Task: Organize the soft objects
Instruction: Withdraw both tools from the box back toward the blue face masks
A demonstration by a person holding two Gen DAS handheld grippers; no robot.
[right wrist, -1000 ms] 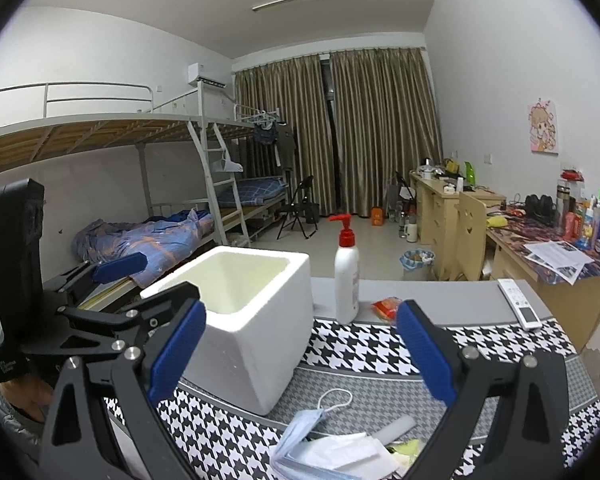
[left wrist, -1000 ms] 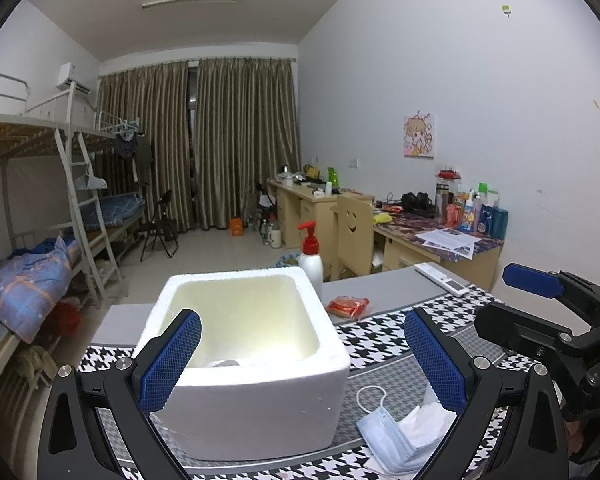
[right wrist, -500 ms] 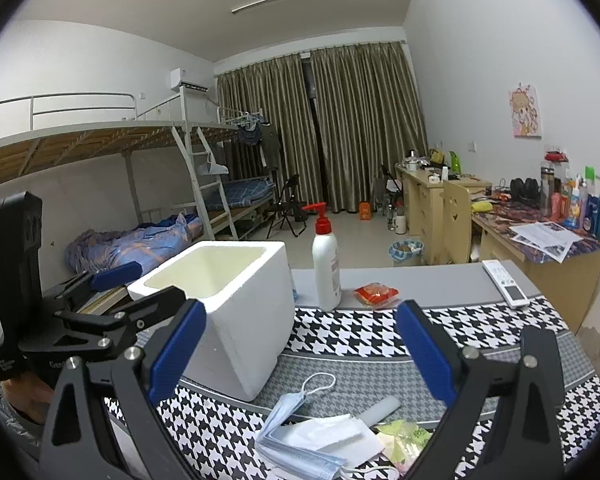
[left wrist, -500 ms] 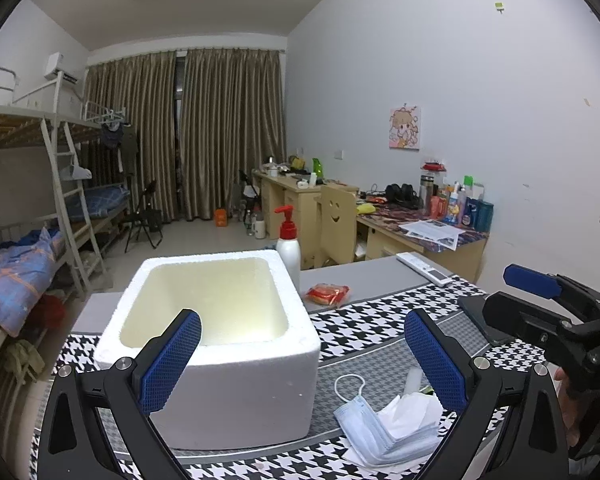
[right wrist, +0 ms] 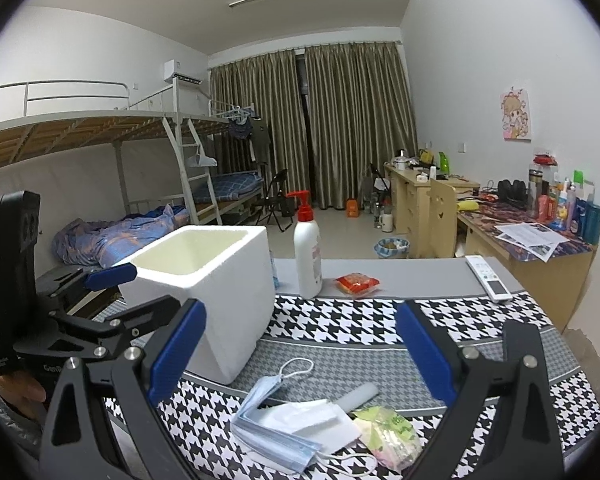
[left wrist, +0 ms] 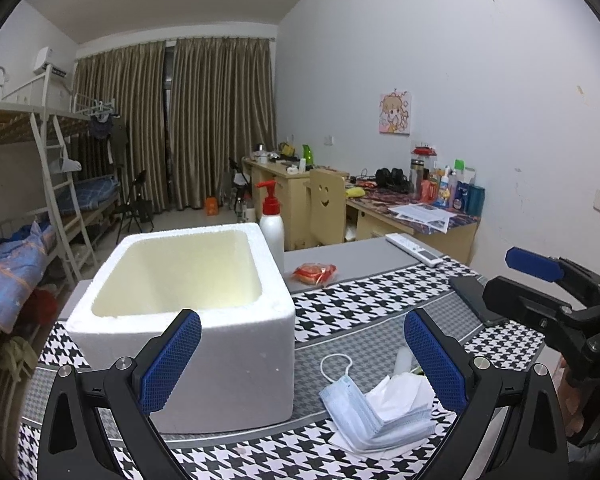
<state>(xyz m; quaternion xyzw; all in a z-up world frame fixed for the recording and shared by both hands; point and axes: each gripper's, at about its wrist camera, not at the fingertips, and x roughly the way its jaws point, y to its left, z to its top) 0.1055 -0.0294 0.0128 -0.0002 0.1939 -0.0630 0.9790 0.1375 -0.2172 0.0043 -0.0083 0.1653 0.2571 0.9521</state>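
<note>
Since a second ago both claws have drawn back and tipped down: the foam box (left wrist: pixel 188 312) has slid up and away in the left view, and the heap of soft things in front of it shows more fully. I read that as lining up for a first pick, with nothing yet moved into the box.

The left claw (left wrist: pixel 300 364) is spread wide and empty, hovering above the table (left wrist: pixel 364 300) with the box's front corner behind its left pad. The right claw (right wrist: pixel 300 352) is likewise wide apart and empty, just to the right of the box and over the heap.

The face mask (right wrist: pixel 276 428) lies on the table in front of the box and to its right, folded. In the right view its long axis runs from near the box's front corner away toward the camera, with one ear loop pointing back at the box. White tissues (right wrist: pixel 312 420) lie partly on it, and a pale green packet (right wrist: pixel 388 432) touches them on the side away from the box
</note>
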